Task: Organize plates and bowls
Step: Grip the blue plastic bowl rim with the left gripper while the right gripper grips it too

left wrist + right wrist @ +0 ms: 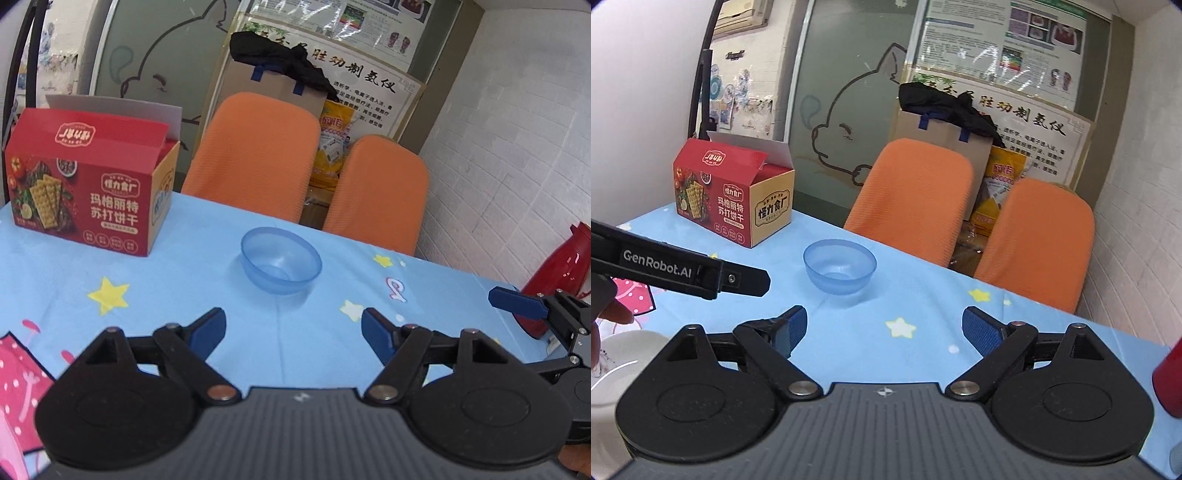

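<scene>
blue star-print table (177, 280) — bowl (280, 265), cracker box (88, 192), red flask (557, 273).

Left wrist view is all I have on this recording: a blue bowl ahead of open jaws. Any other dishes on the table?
Observer: Yes, a white dish at the right wrist view's lower left edge, near the left gripper.
Operator: Is the right gripper holding anything?
Observer: No, the right gripper is open with nothing between its fingers.
Operator: What is on the cracker box's side?
Observer: The cracker box has a yellow end panel with dark lettering.
</scene>
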Tool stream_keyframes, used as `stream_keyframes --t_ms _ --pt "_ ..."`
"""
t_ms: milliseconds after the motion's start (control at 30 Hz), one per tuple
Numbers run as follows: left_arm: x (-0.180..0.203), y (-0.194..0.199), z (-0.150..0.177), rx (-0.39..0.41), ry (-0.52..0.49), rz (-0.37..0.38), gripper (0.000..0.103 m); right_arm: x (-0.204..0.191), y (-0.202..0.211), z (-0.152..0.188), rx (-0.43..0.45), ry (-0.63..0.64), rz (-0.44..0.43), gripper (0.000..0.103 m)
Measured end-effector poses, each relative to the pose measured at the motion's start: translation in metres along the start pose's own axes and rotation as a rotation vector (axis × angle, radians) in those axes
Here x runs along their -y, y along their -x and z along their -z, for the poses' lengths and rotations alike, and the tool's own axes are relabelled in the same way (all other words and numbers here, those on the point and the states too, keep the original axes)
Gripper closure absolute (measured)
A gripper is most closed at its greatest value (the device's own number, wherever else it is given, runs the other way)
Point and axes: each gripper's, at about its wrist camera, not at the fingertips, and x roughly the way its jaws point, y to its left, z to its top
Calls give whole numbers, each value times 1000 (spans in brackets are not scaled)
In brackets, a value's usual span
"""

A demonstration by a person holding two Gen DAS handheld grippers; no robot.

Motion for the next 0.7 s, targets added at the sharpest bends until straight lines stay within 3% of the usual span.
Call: stream_keyframes --t_ms 133,333,567,700 --pt "-25 -42 -28 -28 51 -14 29 -2 -51 -19 -39 40 -33 0" --pt "-52 -118 -51 -129 167 -27 29 12 -130 -27 -150 -27 -70 0" --pt "-49 -172 -58 -191 170 -89 30 15 -186 -23 -238 -88 -108 0" --pt "-49 -184 -56 -199 156 -116 37 9 -203 -21 -268 -103 -141 0"
